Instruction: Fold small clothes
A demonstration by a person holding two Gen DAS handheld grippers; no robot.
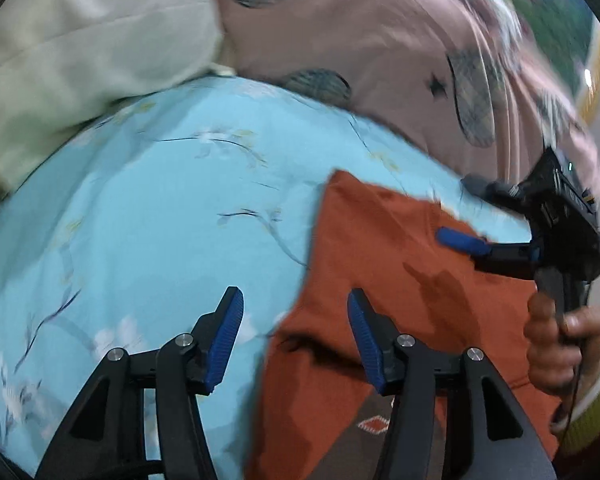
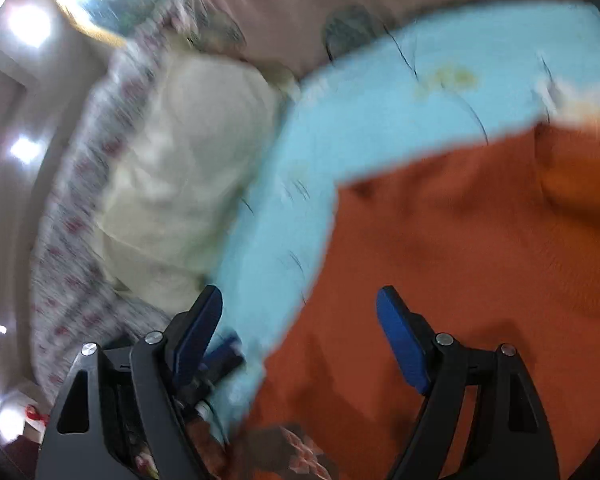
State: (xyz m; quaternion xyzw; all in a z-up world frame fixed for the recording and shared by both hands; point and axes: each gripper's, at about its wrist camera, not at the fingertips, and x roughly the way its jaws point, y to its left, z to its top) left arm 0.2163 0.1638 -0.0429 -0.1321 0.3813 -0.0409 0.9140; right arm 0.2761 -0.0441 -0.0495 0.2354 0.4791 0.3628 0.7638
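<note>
Left wrist view: my left gripper is spread wide, nothing between the blue pads. It straddles the left edge of the rust-orange garment, which fills the lower right of the frame on the light blue floral bedsheet. One pad is over bare sheet, the other over cloth. The garment's long axis runs from the bottom of the frame up toward centre right, ending in a corner at upper centre. A patterned patch shows at its near end. My right gripper comes in from the right edge over the garment's far upper edge, fingers apart, empty. A cream pillow sits upper left, a pink patterned cover across the top.

Right wrist view, heavy blur: right gripper parted, holding nothing. Garment fills the lower right, its edge slanting from bottom centre to upper right; sheet beyond it.

Judgement: the left gripper is nearer an edge; the garment lies flat, ungrasped.
</note>
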